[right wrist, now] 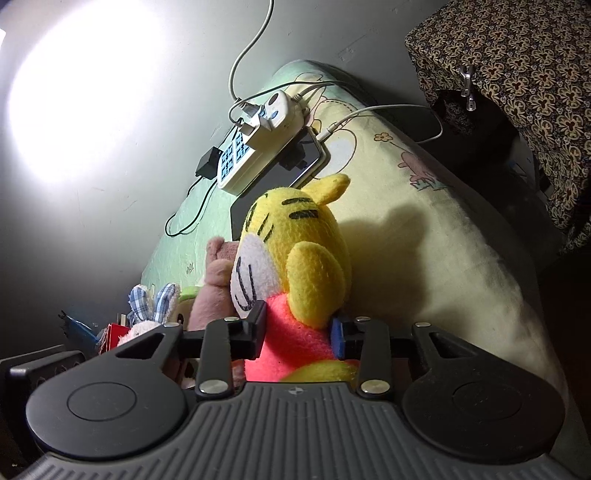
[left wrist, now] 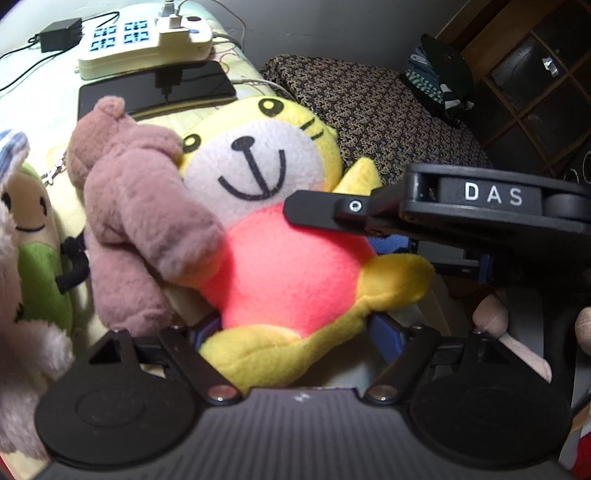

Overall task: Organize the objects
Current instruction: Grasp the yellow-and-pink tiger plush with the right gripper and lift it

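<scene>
A yellow tiger plush (left wrist: pixel 280 236) in a pink shirt lies face up on the cream bedding (right wrist: pixel 417 251). My left gripper (left wrist: pixel 295 332) is closed around its lower body, blue pads against the pink belly and a yellow leg. In the right wrist view the tiger plush (right wrist: pixel 295 236) shows from the side, and my right gripper (right wrist: pixel 297 332) pinches its pink torso between both pads. One finger (left wrist: pixel 314 210) of the right gripper reaches in from the right across the plush's chest. A brown bear plush (left wrist: pixel 140 221) leans against the tiger's left side.
A green plush (left wrist: pixel 37 240) and a bunny with blue plaid ears (right wrist: pixel 155 299) lie further left. Behind the toys a white power strip (left wrist: pixel 144 40) with cables rests on a dark tablet (left wrist: pixel 155 88), beside a black adapter (left wrist: pixel 61 33). A patterned cloth cover (left wrist: pixel 369 110) lies right.
</scene>
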`<state>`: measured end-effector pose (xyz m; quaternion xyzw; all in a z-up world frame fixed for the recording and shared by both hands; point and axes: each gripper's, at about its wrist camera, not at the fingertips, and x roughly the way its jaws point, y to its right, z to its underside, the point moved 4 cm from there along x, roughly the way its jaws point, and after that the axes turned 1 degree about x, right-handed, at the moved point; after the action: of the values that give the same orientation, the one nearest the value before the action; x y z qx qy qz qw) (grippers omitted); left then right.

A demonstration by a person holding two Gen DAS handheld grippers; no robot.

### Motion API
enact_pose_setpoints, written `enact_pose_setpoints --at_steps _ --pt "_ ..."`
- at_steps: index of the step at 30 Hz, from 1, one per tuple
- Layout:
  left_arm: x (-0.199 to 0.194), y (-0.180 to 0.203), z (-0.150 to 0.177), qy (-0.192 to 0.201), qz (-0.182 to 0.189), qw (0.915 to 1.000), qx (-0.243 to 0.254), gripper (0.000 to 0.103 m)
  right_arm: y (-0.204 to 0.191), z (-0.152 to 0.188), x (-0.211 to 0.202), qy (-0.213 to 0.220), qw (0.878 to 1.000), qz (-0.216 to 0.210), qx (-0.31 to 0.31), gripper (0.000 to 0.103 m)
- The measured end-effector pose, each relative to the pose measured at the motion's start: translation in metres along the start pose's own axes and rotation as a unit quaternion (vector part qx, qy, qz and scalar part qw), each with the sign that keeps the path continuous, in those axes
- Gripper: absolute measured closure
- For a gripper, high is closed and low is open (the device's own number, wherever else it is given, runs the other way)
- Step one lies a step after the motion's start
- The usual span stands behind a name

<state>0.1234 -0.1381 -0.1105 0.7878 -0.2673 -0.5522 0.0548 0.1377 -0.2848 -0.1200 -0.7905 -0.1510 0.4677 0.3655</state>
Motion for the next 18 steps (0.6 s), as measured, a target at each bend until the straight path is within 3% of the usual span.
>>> enact_pose_setpoints --at_steps 7,18 --pt "-0.010 0.026 0.025 -0.017 0.028 0.9989 0.034 0.024 0.011 0.025 -0.033 0.007 1.000 0.016 0.021 0.067" --pt "-0.038 0.053 0.067 -0.023 0.035 0.9944 0.097 0.025 0.012 0.070 -0.067 0.024 0.998 0.023 0.047 0.067"
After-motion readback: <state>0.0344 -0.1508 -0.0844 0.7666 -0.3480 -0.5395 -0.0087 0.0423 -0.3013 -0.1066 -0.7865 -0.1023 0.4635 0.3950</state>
